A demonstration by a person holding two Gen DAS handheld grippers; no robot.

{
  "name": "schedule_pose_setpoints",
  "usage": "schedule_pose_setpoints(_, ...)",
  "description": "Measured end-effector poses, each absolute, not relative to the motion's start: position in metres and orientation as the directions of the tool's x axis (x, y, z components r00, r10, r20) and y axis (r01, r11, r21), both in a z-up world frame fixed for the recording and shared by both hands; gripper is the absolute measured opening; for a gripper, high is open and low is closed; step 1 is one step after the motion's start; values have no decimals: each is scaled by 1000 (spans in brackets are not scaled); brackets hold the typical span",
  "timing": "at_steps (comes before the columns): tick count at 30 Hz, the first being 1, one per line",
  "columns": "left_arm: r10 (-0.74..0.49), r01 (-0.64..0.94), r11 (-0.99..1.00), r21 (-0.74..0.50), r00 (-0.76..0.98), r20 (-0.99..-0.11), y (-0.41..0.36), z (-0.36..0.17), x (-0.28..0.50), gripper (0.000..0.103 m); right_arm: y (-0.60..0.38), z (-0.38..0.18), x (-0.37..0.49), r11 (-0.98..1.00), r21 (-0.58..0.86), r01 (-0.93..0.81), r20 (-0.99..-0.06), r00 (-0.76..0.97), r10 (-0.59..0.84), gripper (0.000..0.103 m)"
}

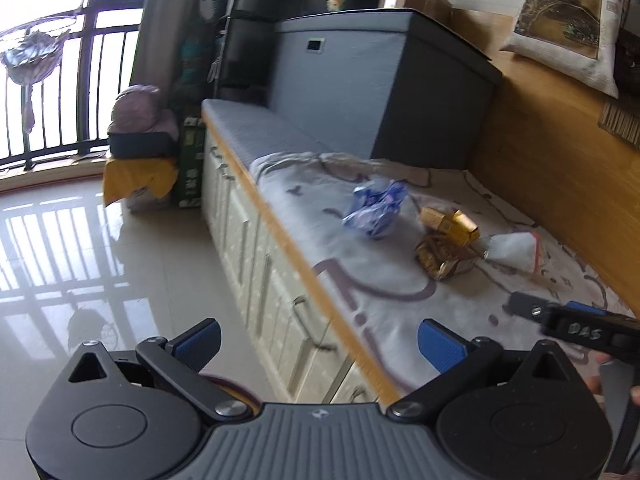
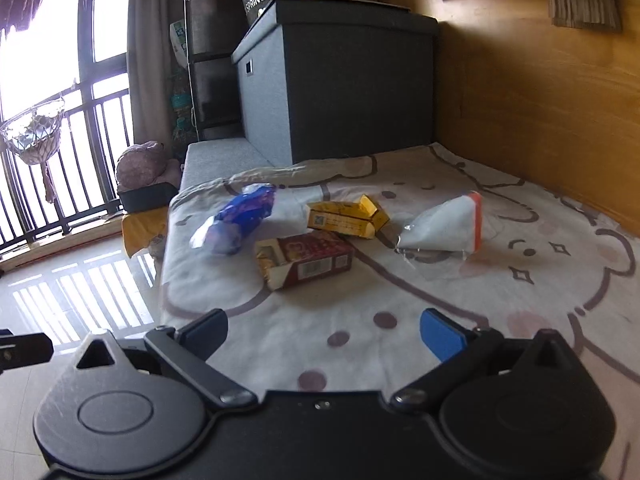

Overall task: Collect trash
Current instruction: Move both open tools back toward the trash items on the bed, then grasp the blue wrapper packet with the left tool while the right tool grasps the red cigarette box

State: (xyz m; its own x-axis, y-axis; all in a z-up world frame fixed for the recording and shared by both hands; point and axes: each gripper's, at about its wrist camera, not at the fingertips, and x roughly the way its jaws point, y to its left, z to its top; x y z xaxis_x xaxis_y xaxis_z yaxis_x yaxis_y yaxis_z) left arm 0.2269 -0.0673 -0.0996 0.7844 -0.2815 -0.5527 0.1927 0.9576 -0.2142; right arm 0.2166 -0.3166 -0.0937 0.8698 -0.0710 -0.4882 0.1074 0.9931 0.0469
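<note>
On the bench sheet (image 2: 400, 340), a wrapper (image 2: 240, 220) lies left of two boxes (image 2: 308, 258), a bag (image 2: 444, 226) right.

- A grey storage box (image 2: 340, 88) stands on the counter (image 1: 256, 136) against the wooden wall (image 2: 540, 100).
- A patterned cushion (image 1: 568, 24) leans above.
- A black railing (image 1: 60, 92) lines the window beyond the glossy tiled floor (image 1: 100, 260).

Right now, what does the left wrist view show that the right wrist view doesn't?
Only the left wrist view shows the right gripper from outside, low over the sheet, and the bench's drawer fronts. Only the right wrist view shows the red box's barcode side. Both show the blue wrapper, yellow box, white bag and both grippers open, the left empty.
</note>
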Motion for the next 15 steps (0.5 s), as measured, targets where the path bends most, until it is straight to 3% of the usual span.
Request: schedule_pose_setpoints(15,-350,212,929,-305,772,-531,-98,-87,317,103,-310,-115,315,988,-143,-63,-496,868,-16,103)
